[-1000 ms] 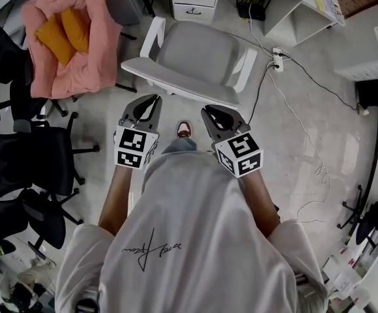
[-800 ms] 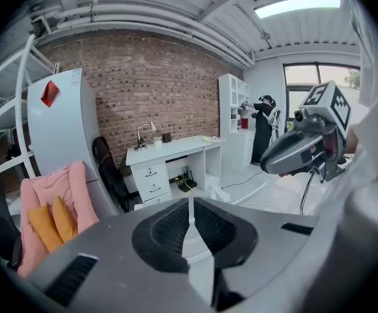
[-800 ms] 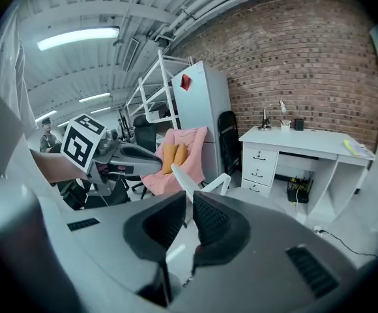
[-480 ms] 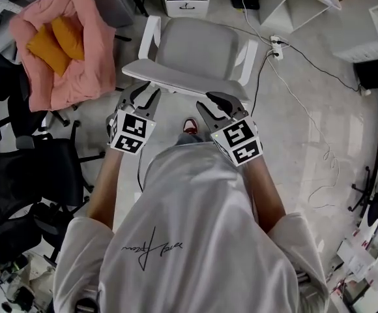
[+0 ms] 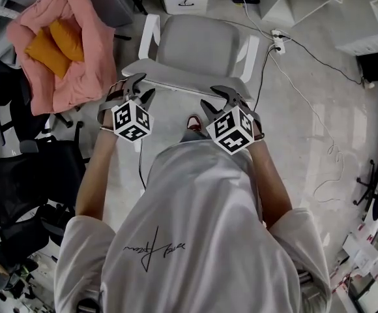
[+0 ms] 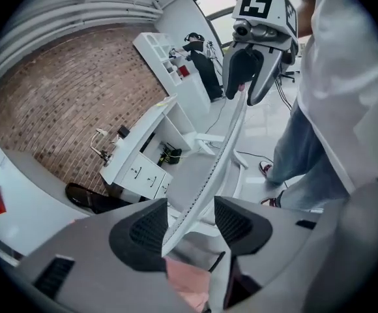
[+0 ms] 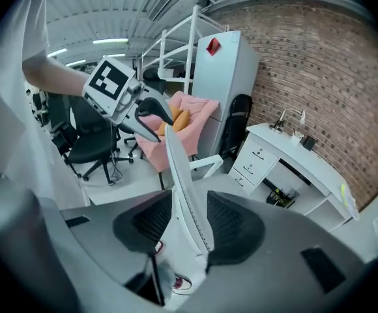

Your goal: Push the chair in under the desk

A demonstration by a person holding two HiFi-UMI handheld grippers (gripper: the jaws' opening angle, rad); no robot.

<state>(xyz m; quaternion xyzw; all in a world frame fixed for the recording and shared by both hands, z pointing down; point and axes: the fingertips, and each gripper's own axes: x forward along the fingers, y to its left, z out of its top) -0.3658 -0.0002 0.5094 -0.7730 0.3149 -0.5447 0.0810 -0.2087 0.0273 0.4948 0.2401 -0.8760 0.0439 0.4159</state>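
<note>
The left tool is set at the left end of the backrest of the white chair. Its jaws have just been opening and are released, with the top edge of the backrest between them. At the right end of the backrest the right tool is placed likewise, also unclenched. The desk lies beyond the chair's seat, which is judged not yet under it. The grasp and the whole push are left to do.
</note>
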